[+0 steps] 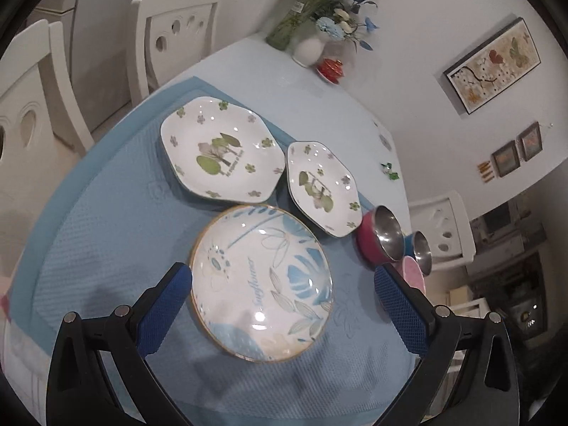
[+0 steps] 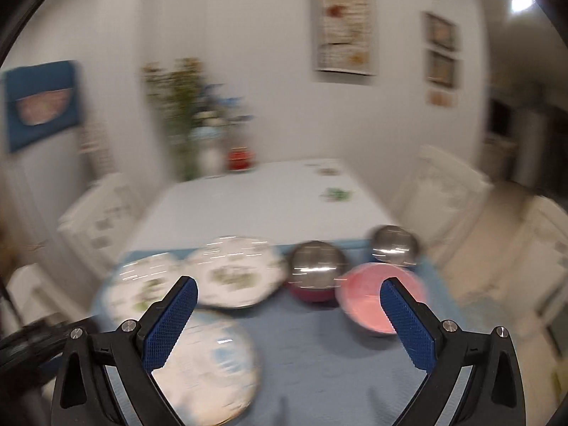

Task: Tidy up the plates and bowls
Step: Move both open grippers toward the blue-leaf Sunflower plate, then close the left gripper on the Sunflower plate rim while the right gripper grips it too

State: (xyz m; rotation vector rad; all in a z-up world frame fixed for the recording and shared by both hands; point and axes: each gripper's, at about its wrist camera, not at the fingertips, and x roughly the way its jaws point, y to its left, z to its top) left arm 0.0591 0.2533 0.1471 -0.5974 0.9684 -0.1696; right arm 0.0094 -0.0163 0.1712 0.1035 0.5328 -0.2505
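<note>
A round blue-flower plate lies on the blue mat, right in front of my open left gripper, whose fingers straddle it from above. Behind it lie a large hexagonal green-flower plate and a smaller one. To the right stand a magenta steel-lined bowl, a blue one and a pink bowl. The right wrist view is blurred: my right gripper is open above the mat, with the pink bowl by its right finger and the round plate under its left.
White chairs stand around the table. A vase of flowers and a small red dish sit at the table's far end. The wall with framed pictures runs along the far side.
</note>
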